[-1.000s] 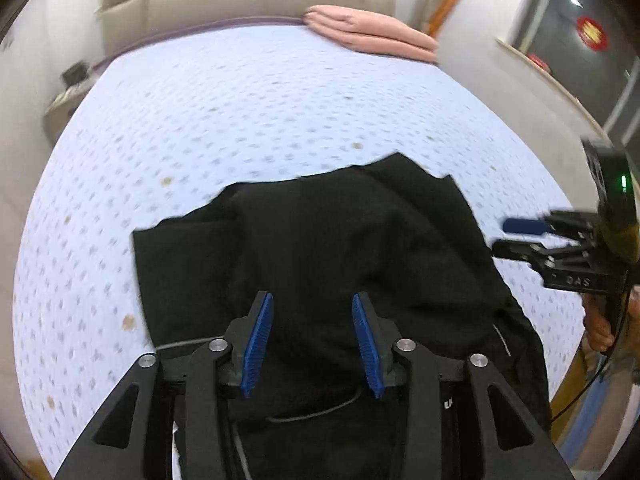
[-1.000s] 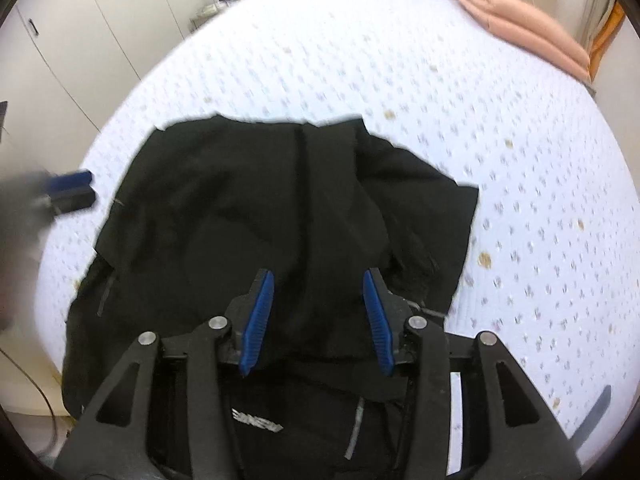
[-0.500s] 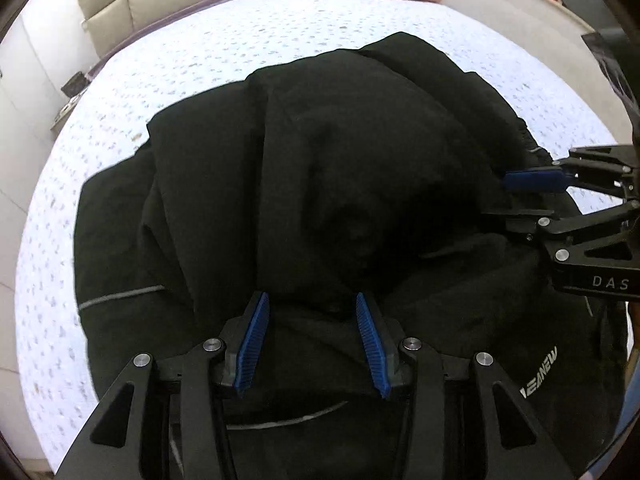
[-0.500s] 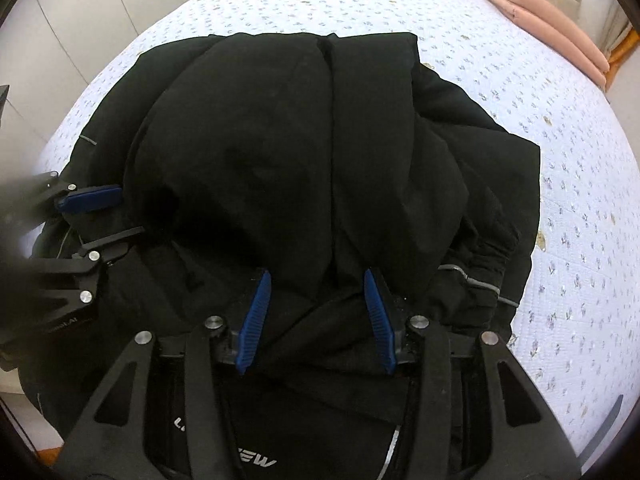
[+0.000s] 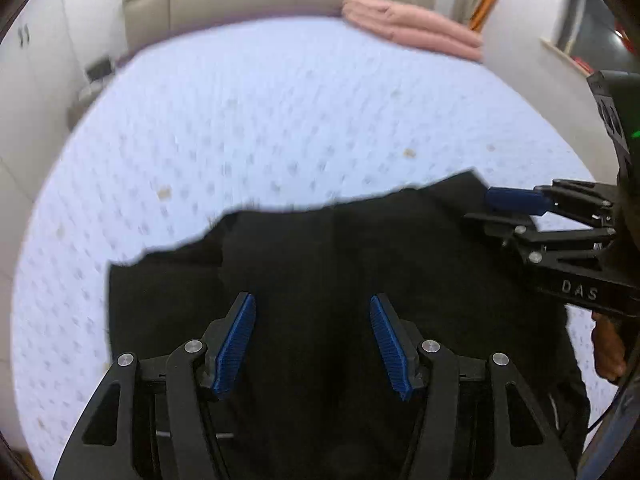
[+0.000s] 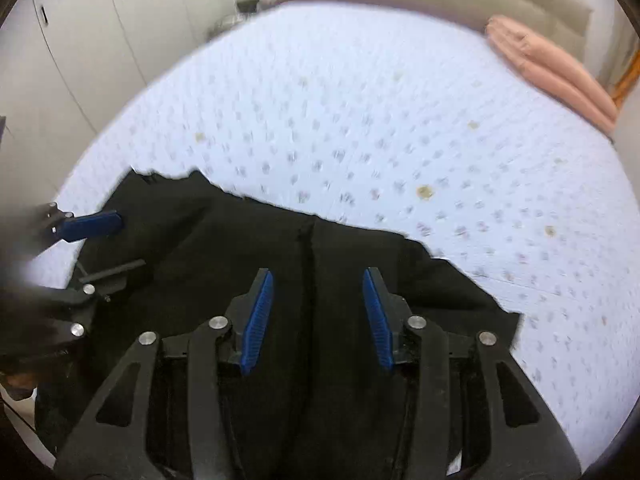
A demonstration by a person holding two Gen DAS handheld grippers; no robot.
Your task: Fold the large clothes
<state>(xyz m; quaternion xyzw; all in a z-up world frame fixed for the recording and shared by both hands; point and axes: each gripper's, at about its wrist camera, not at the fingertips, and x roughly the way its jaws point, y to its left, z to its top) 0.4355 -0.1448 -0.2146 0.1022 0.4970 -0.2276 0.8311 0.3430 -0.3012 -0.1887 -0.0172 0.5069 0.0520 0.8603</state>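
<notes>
Spotted bedsheet fills the view; the black garment lies at six o'clock on the bed. My left gripper jaws are opening, empty; my right gripper jaws are closing, nothing pinched. I judge I should smooth each fold flat before regrasping.

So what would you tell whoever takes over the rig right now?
Left gripper: jaws opening, nothing pinched; it hangs over the black garment.
Right gripper: jaws closing, pads not on cloth; also over the garment.
Garment: lies in a dark heap at the near edge of the bed, far edge ragged, not a neat rectangle. Pink bedding sits by the headboard.
Done: the garment is down on the bed.
Left: whether any fold is finished I cannot tell; probably smooth it, fold again and square the edges.
</notes>
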